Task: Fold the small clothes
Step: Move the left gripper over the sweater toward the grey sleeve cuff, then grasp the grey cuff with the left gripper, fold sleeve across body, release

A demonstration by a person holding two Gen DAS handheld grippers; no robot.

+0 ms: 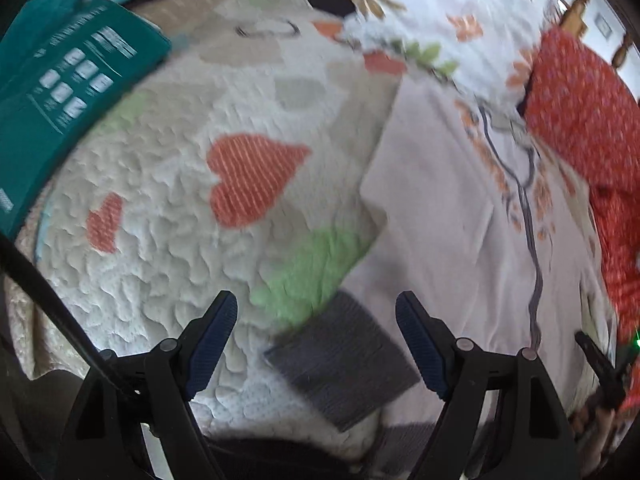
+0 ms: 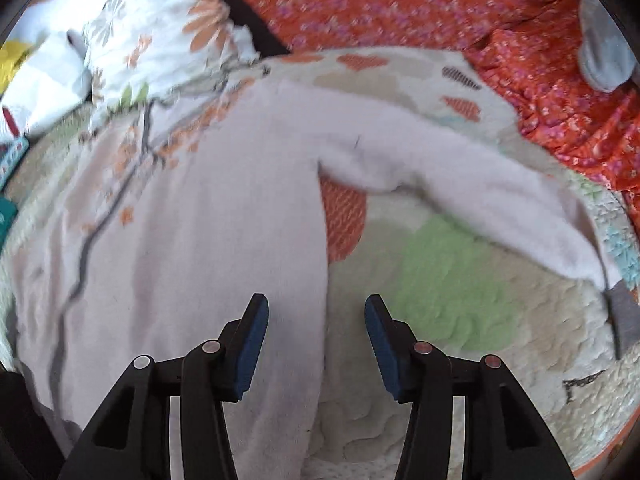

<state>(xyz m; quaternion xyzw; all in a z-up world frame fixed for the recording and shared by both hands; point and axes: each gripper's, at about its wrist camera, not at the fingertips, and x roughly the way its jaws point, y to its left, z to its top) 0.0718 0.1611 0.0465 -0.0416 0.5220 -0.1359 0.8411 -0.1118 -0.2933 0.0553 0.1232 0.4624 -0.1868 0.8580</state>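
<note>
From the left wrist, the left gripper [image 1: 316,344] has its black arms spread wide with nothing between the ribbed blue pads [image 1: 212,344]; below them lies a puckered, quilted white blanket [image 1: 152,280] with orange hearts and a soft green patch; the pale pink top [image 1: 452,240], smooth and flat, lies ahead and to the right, with a thin grey branch print running down it; its grey ribbed cuff [image 1: 344,364] sits right between the fingers, on the blanket; a teal box [image 1: 60,84] with white printing rests at the far left edge; an orange flowered cloth [image 1: 588,112] is bunched at the right.

From the right wrist, the right gripper [image 2: 316,340] is likewise wide open and holds nothing; the top [image 2: 180,240] spreads across the blanket [image 2: 500,360], its straight side edge running between the fingers, so the left finger is over fabric and the right over quilt; one sleeve [image 2: 460,184] stretches off to the right, ending in a grey cuff [image 2: 624,312] well away from the pads; the flowered cloth [image 2: 400,4] fills the far side.
</note>
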